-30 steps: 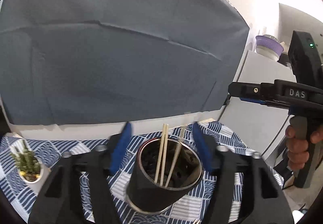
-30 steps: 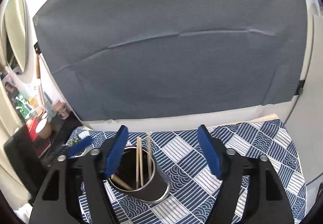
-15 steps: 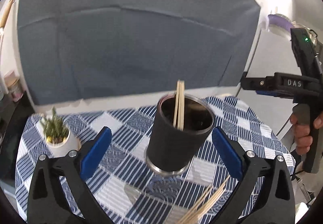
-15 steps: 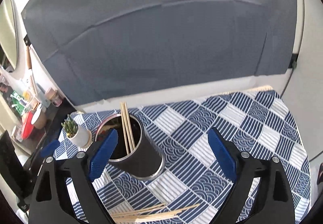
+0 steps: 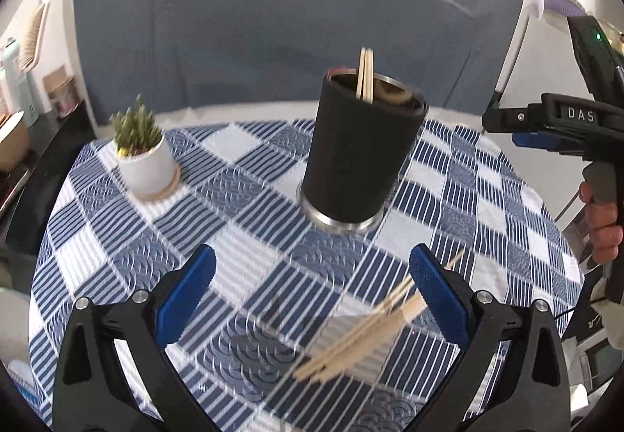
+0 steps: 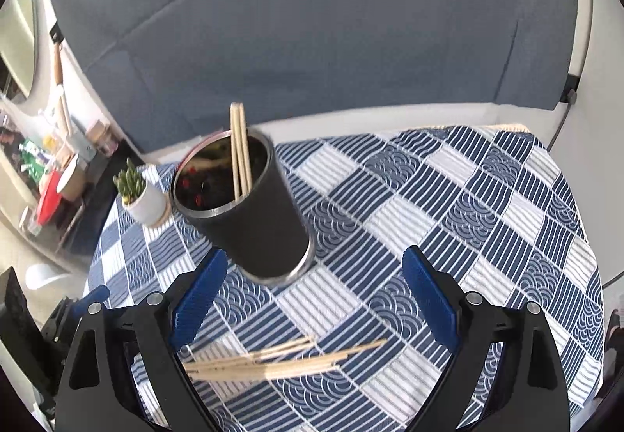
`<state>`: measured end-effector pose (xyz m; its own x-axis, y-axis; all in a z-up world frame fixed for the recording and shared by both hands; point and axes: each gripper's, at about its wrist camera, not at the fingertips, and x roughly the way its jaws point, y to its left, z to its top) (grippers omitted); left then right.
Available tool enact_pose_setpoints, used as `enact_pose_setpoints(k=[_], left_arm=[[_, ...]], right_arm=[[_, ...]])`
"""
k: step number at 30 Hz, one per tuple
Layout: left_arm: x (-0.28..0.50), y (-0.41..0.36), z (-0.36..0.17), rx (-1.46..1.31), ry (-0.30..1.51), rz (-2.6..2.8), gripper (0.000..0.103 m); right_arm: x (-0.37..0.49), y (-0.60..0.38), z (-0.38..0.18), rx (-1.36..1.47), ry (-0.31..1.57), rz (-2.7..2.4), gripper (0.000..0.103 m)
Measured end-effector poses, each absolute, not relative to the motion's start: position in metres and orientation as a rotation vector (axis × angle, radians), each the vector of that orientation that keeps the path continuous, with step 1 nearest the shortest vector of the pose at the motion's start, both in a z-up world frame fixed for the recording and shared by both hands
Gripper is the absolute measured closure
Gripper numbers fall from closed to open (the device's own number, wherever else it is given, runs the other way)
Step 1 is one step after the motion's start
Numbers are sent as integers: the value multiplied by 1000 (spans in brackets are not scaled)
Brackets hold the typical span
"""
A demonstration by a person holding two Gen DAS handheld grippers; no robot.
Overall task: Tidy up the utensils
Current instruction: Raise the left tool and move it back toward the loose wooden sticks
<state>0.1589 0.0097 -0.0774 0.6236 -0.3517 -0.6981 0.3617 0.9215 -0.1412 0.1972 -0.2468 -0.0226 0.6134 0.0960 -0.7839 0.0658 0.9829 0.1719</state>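
A black utensil cup [image 5: 360,151] with a steel rim stands upright on the blue checked tablecloth [image 5: 241,221], with two wooden chopsticks [image 5: 365,75] standing in it. It also shows in the right wrist view [image 6: 249,213]. A loose bundle of several chopsticks [image 5: 362,326] lies on the cloth in front of the cup, also seen in the right wrist view [image 6: 273,360]. My left gripper [image 5: 312,299] is open and empty, above the bundle. My right gripper [image 6: 312,303] is open and empty, above the bundle too; its body shows at the right of the left wrist view [image 5: 565,120].
A small potted succulent [image 5: 144,155] stands on a coaster left of the cup. A grey backdrop [image 5: 292,22] hangs behind the table. A cluttered shelf [image 6: 50,174] stands off the table's left edge. The cloth's right half [image 6: 487,221] is bare.
Both grippers have pulled back from the cup and opened wider. The left let go of the cup, which now stands free. The loose chopstick bundle has come into view.
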Motion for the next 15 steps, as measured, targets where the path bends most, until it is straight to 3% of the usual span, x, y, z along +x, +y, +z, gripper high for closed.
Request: enact_pose_setpoints(k=[15], left_arm=[[99, 21, -102, 37, 905, -331, 6]], right_arm=[[155, -225, -65, 192, 1016, 69, 16]])
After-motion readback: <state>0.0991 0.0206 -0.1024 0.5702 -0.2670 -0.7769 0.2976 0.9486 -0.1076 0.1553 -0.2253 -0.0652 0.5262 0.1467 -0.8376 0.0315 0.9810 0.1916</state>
